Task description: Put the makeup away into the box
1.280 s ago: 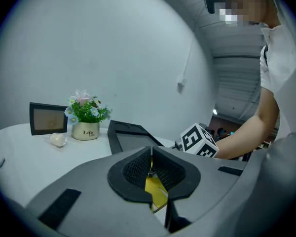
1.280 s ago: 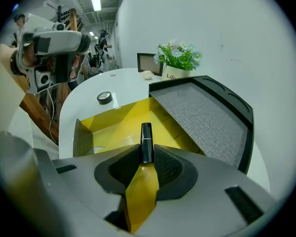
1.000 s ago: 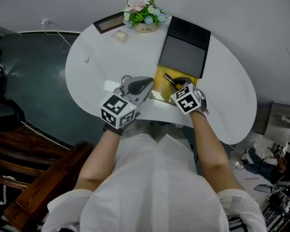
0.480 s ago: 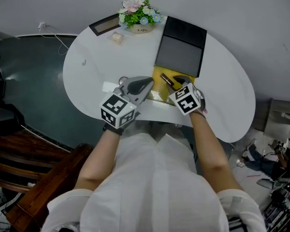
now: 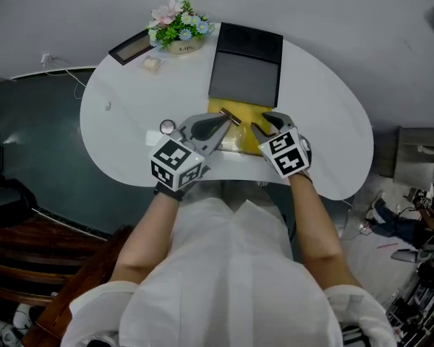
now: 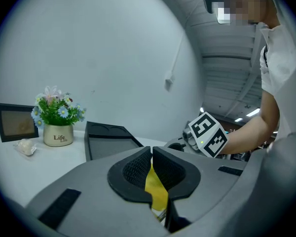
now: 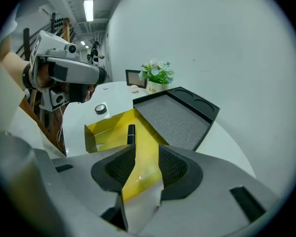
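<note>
Now hold left gripper [image 6: 151, 154] clamped on yellow box [image 7: 106, 127] rim; ease right gripper [image 5: 262, 127], jaws just opened around its flap [image 7: 142, 174], clear of dark tube [image 7: 131, 133].

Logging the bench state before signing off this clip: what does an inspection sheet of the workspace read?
Surface: white table, curved edge.
Job's things: yellow box open, black tube lying inside.
Clutter: black tray, flower pot, picture frame, small pale lump, small round item.
Grippers: left gripper shut on the box's wall; right gripper open, its jaws have just been opening, box wall between them.
Cables: white cable on the floor.
Surroundings: grey wall, dark floor, wooden furniture.
</note>
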